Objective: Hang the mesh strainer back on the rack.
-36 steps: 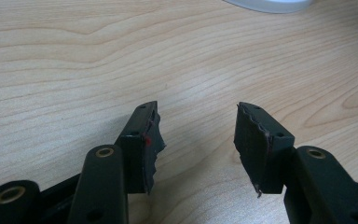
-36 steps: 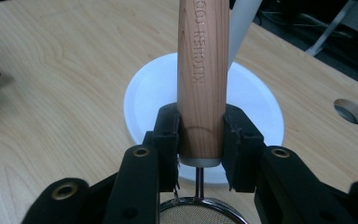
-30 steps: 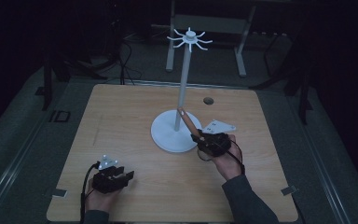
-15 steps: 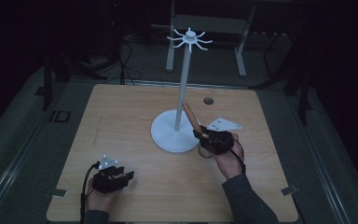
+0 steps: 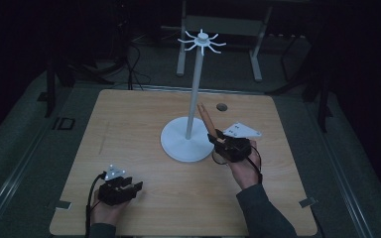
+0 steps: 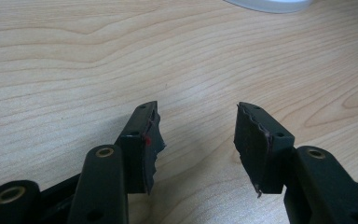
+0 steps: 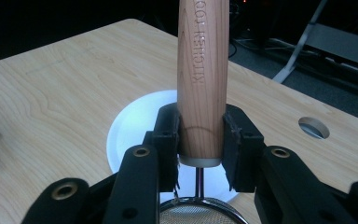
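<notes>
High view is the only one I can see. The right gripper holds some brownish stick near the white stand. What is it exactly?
Observer: It is a wooden handle lettered "KITCHEN". The right gripper is shut on it near one end.
Operator: Is something attached to this handle?
Observer: Yes, a metal wire runs from that end to a mesh strainer, just behind the jaws.
Operator: And the left gripper, is it open?
Observer: The left gripper is open, with nothing between its jaws, low over the wooden table.
</notes>
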The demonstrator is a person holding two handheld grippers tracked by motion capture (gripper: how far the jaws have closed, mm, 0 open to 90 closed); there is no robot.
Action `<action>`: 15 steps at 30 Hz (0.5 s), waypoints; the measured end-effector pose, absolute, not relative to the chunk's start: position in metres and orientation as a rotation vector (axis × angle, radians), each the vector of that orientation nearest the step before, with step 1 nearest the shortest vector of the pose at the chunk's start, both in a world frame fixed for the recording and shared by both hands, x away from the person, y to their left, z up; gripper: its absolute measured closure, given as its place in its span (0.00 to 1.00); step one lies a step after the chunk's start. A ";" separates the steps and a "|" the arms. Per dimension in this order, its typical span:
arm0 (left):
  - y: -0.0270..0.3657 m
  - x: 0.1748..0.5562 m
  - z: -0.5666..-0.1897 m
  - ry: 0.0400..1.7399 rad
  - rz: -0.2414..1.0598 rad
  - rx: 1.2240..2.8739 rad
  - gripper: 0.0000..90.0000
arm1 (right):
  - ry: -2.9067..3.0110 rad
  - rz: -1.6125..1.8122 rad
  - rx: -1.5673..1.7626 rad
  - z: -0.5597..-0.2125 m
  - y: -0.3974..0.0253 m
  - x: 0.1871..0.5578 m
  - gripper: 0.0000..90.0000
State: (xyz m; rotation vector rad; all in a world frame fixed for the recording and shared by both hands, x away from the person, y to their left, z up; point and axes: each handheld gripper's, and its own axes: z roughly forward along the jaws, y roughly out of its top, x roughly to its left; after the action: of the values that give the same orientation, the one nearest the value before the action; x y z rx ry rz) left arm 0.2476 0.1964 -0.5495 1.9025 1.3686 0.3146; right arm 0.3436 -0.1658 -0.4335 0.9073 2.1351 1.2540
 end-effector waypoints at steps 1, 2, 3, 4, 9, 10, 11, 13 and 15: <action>0.196 0.248 -0.550 1.369 0.314 1.902 0.56 | 2.132 1.256 0.910 -0.433 -0.166 0.344 0.77; 0.196 0.248 -0.550 1.369 0.315 1.903 0.56 | 2.129 1.258 0.906 -0.432 -0.166 0.344 0.77; 0.196 0.248 -0.550 1.368 0.315 1.902 0.56 | 2.124 1.260 0.910 -0.431 -0.166 0.344 0.77; 0.196 0.248 -0.550 1.369 0.315 1.903 0.56 | 2.121 1.265 0.911 -0.430 -0.166 0.344 0.77; 0.196 0.248 -0.550 1.368 0.316 1.903 0.56 | 2.102 1.269 0.909 -0.424 -0.167 0.344 0.77; 0.196 0.248 -0.550 1.369 0.316 1.902 0.56 | 2.098 1.275 0.913 -0.424 -0.167 0.344 0.77; 0.196 0.248 -0.550 1.370 0.316 1.900 0.56 | 2.096 1.278 0.912 -0.422 -0.167 0.345 0.77; 0.196 0.248 -0.550 1.370 0.316 1.904 0.56 | 2.090 1.282 0.912 -0.420 -0.167 0.345 0.77; 0.196 0.248 -0.550 1.369 0.315 1.904 0.56 | 2.087 1.282 0.909 -0.419 -0.167 0.345 0.77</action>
State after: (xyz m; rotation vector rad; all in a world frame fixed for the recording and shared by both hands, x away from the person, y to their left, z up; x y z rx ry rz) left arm 0.2478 0.1958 -0.5498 1.9044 1.3687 0.3153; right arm 0.3449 -0.1672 -0.4185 0.9091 2.0873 1.2820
